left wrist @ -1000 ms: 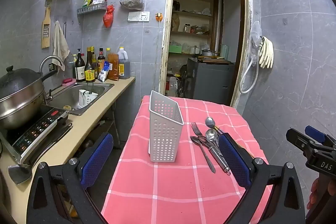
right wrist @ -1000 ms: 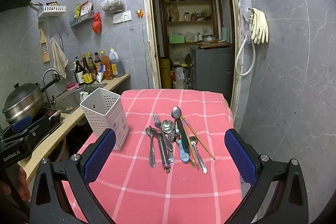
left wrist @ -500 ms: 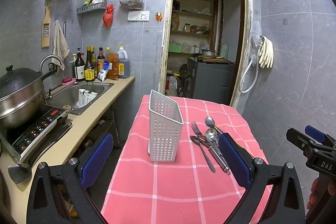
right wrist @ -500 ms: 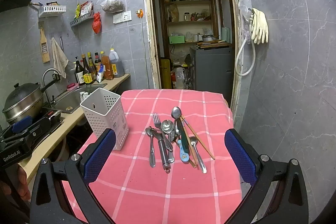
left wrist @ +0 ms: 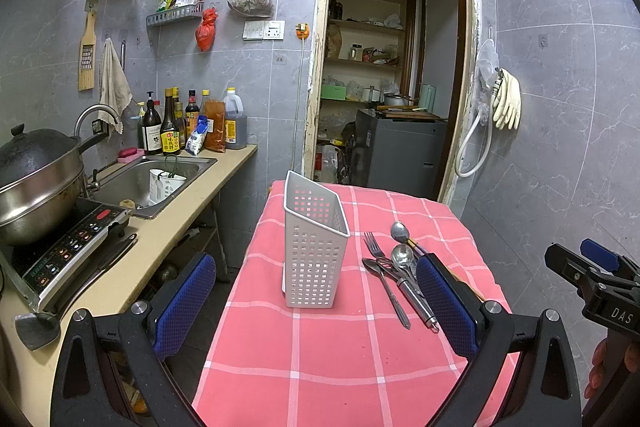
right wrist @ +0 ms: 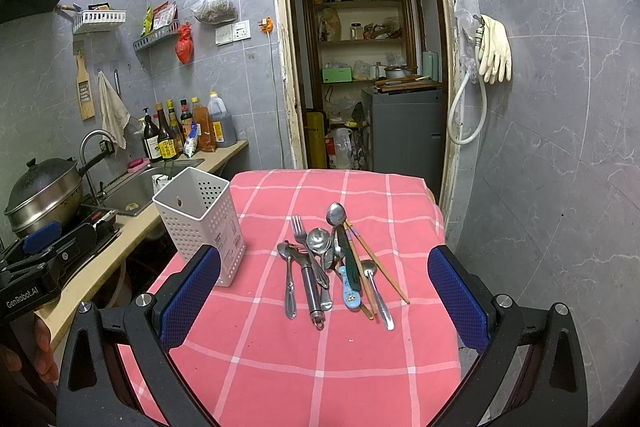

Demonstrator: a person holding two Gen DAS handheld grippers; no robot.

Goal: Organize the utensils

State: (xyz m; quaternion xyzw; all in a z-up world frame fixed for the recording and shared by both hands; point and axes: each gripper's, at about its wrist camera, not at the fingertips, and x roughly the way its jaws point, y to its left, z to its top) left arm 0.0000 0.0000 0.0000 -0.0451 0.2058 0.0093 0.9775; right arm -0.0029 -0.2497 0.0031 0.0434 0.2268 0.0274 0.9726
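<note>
A white perforated utensil holder (left wrist: 314, 247) (right wrist: 202, 221) stands upright and empty on the table's red checked cloth (left wrist: 320, 347) (right wrist: 320, 347). To its right lies a heap of utensils (right wrist: 332, 261) (left wrist: 394, 273): a fork (right wrist: 306, 245), spoons, chopsticks, a blue-handled piece. My left gripper (left wrist: 316, 301) is open and empty, held short of the holder. My right gripper (right wrist: 324, 301) is open and empty, held above the near ends of the utensils. Each gripper shows at the edge of the other's view.
A counter (left wrist: 168, 227) along the left holds a sink (left wrist: 148, 179), sauce bottles (left wrist: 176, 127), an induction hob (left wrist: 68, 247) and a lidded pot (left wrist: 36, 171). An open doorway (left wrist: 388, 87) lies behind the table. Rubber gloves (right wrist: 494, 51) hang on the right wall.
</note>
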